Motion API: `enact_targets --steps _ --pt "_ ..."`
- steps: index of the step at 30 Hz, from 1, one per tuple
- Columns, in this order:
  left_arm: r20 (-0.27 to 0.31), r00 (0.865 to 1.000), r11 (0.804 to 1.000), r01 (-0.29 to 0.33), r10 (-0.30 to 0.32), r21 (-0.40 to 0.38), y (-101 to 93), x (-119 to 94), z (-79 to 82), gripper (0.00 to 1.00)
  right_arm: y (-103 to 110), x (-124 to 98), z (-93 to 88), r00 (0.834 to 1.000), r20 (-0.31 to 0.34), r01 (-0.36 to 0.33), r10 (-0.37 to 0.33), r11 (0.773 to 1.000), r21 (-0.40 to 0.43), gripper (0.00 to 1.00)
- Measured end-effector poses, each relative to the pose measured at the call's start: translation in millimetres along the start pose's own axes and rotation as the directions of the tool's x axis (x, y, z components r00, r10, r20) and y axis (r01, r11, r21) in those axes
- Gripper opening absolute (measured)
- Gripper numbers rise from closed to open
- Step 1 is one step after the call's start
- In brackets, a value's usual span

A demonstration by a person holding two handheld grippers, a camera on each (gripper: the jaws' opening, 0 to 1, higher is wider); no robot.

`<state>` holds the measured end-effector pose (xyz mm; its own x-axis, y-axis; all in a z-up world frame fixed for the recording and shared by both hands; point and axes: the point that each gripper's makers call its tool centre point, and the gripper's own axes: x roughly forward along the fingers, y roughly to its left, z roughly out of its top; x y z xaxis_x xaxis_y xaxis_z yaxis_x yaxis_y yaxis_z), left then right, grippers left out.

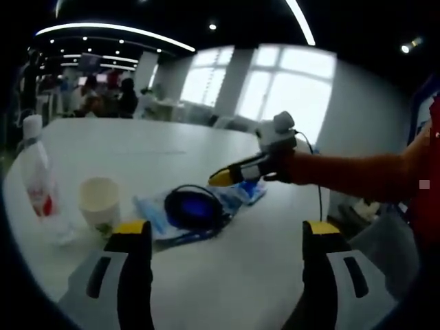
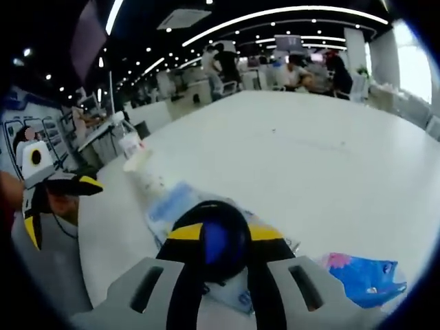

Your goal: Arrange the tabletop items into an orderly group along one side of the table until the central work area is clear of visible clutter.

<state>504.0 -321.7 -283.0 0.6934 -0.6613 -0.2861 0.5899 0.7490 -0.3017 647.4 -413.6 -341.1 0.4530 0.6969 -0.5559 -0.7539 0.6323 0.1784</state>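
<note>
A bright office surrounds the white table [image 1: 206, 151]. In the left gripper view, the left gripper [image 1: 227, 237] spreads wide; the round black-rimmed blue object [image 1: 194, 206] lies at twelve o'clock, probably stiff, best pinched across its rim. In the right gripper view, the right gripper [image 2: 214, 240] pinches it at center.

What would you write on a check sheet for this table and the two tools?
Surface: white table, mostly bare.
Job's things: plastic bottle, paper cup, black round object, blue packets.
Clutter: nothing seen.
Grippers: left tool open, over the table; right tool with a jaw on either side of the black round object, grip unclear.
Cables: thin cable hanging below the right tool.
Surroundings: windows; people at far desks.
</note>
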Motion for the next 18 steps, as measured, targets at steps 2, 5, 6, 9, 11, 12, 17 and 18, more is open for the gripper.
enact_targets --steps 2,5,6,9,11,12,17,18 --pt "0.0 1.0 1.0 -0.001 0.001 -0.003 0.0 0.1 0.2 0.88 0.4 3.9 -3.3 1.0 -0.012 0.001 -0.001 1.0 -0.001 0.23" --pt "0.0 1.0 1.0 -0.004 0.004 -0.005 1.8 0.3 -0.1 0.87 -0.4 8.3 -6.1 1.0 -0.021 0.006 -0.006 1.0 -0.001 0.23" --pt "-0.001 1.0 1.0 -0.005 0.005 -0.006 2.2 0.3 -0.3 0.87 -1.9 10.0 -7.2 1.0 -0.025 0.015 -0.015 1.0 -0.006 0.23" --pt "-0.005 1.0 1.0 -0.007 0.007 -0.008 3.7 0.3 -1.4 0.87 -4.6 14.0 -10.7 0.999 -0.037 0.025 -0.025 1.0 -0.006 0.24" --pt "-0.009 1.0 1.0 -0.008 0.008 -0.008 3.9 0.6 -2.3 0.87 -6.7 15.2 -13.6 0.998 -0.048 0.039 -0.039 0.999 -0.01 0.24" --pt "-0.012 1.0 1.0 -0.008 0.008 -0.008 3.8 1.0 -3.0 0.87 -7.6 16.7 -14.2 0.998 -0.049 0.038 -0.039 0.999 -0.008 0.24" --pt "-0.036 0.999 1.0 -0.002 0.002 0.0 3.3 4.6 -8.1 0.86 -10.1 21.9 -19.7 0.997 -0.067 0.042 -0.042 0.999 0.002 0.24" --pt "-0.039 0.999 1.0 -0.002 0.002 0.004 3.5 5.3 -8.2 0.86 -10.6 22.2 -20.6 0.997 -0.069 0.046 -0.045 0.999 0.004 0.23"
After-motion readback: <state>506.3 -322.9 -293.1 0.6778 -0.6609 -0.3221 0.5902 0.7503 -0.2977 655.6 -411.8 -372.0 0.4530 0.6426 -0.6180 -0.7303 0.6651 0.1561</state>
